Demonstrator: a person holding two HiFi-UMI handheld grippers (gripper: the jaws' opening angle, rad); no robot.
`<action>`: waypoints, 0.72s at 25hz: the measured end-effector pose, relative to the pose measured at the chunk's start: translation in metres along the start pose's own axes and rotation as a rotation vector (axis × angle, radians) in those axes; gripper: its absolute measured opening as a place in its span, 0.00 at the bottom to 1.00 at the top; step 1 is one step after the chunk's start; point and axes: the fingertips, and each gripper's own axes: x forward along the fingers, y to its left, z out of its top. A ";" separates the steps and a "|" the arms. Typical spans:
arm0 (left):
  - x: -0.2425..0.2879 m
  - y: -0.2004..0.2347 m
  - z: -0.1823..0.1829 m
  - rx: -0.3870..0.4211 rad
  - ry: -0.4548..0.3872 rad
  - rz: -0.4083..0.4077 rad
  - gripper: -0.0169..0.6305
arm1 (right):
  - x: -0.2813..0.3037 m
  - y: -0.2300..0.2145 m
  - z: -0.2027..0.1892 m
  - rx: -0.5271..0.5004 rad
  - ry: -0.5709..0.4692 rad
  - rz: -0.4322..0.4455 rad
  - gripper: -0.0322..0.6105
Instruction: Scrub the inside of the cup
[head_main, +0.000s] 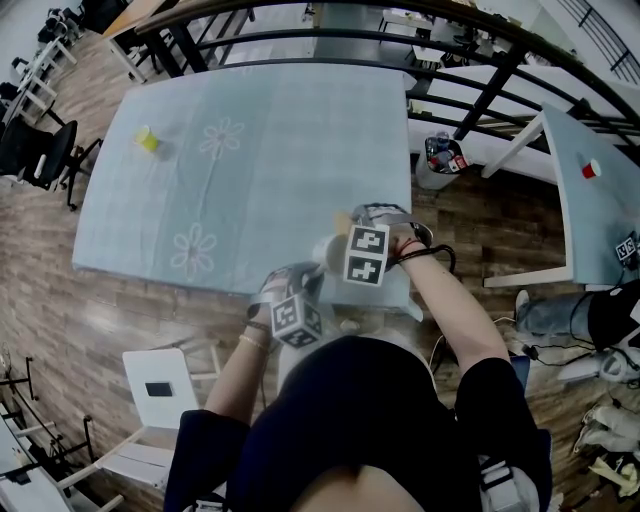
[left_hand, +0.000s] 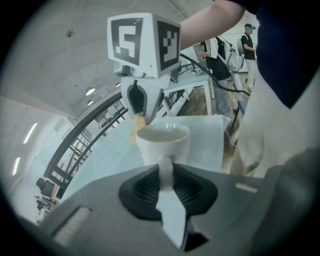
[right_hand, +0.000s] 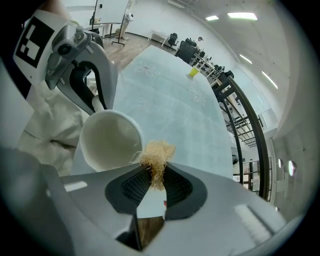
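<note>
My left gripper (left_hand: 165, 172) is shut on the handle of a white cup (left_hand: 163, 141), holding it above the near edge of the table. In the right gripper view the cup (right_hand: 110, 140) shows its pale inside, tilted toward the camera. My right gripper (right_hand: 156, 171) is shut on a tuft of straw-coloured scrubbing fibre (right_hand: 156, 156), which sits just outside the cup's rim at its right. The left gripper view has the right gripper (left_hand: 138, 111) hanging over the cup's far rim with the fibre (left_hand: 138, 120) at its tips. Both grippers (head_main: 322, 262) meet in the head view.
A pale blue tablecloth with flower prints covers the table (head_main: 250, 160). A small yellow object (head_main: 147, 140) stands at its far left. A white stool (head_main: 160, 385) is beside my left leg. A dark railing (head_main: 480, 90) runs behind the table.
</note>
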 end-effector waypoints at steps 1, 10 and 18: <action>0.000 -0.001 0.000 0.001 0.001 0.001 0.10 | -0.002 0.000 0.004 0.000 -0.012 -0.001 0.16; -0.002 -0.002 -0.003 -0.003 0.004 0.000 0.10 | -0.020 0.009 0.044 -0.063 -0.075 -0.011 0.16; -0.002 -0.002 -0.001 -0.002 0.008 -0.002 0.10 | -0.033 0.020 0.062 -0.119 -0.120 -0.009 0.16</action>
